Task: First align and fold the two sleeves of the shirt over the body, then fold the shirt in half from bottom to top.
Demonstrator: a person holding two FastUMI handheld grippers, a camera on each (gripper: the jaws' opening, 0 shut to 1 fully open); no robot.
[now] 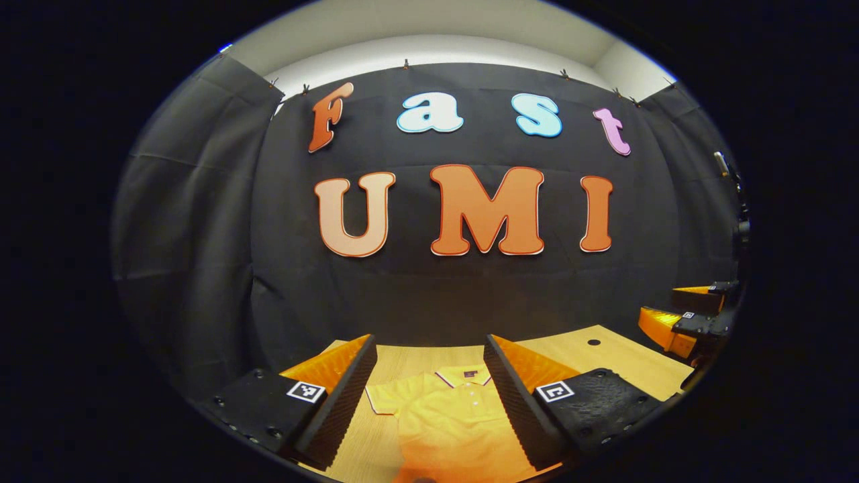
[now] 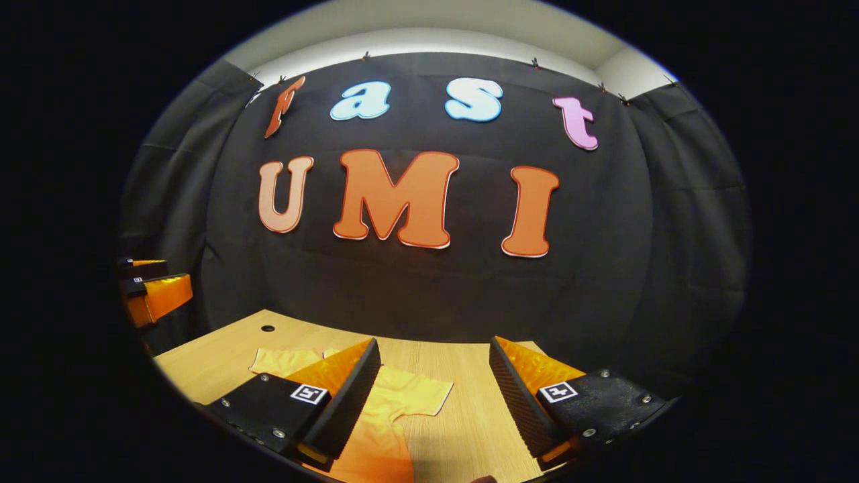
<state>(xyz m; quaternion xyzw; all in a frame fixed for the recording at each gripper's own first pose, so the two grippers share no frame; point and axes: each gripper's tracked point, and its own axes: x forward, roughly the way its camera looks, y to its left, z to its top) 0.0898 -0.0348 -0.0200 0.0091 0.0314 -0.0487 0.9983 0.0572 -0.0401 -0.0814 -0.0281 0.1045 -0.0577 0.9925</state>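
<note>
A yellow polo shirt [image 1: 446,416] lies flat on the wooden table [image 1: 624,362], collar toward the booth's wall. In the left gripper view my left gripper [image 1: 429,396] hovers open above the shirt's chest, with the collar between its fingers. At the right edge of that view sits the right gripper [image 1: 698,315]. In the right gripper view my right gripper [image 2: 433,396] stands open over the table just right of the shirt's sleeve [image 2: 419,396]. The shirt [image 2: 376,429] spreads to the lower left there, and the left gripper [image 2: 151,288] appears at the far left edge.
A small dark hole [image 1: 594,342] marks the tabletop near its back edge; the same hole [image 2: 268,329] appears in the right gripper view. Black cloth walls close in behind and beside the table. Bare wood [image 2: 470,376] lies right of the shirt.
</note>
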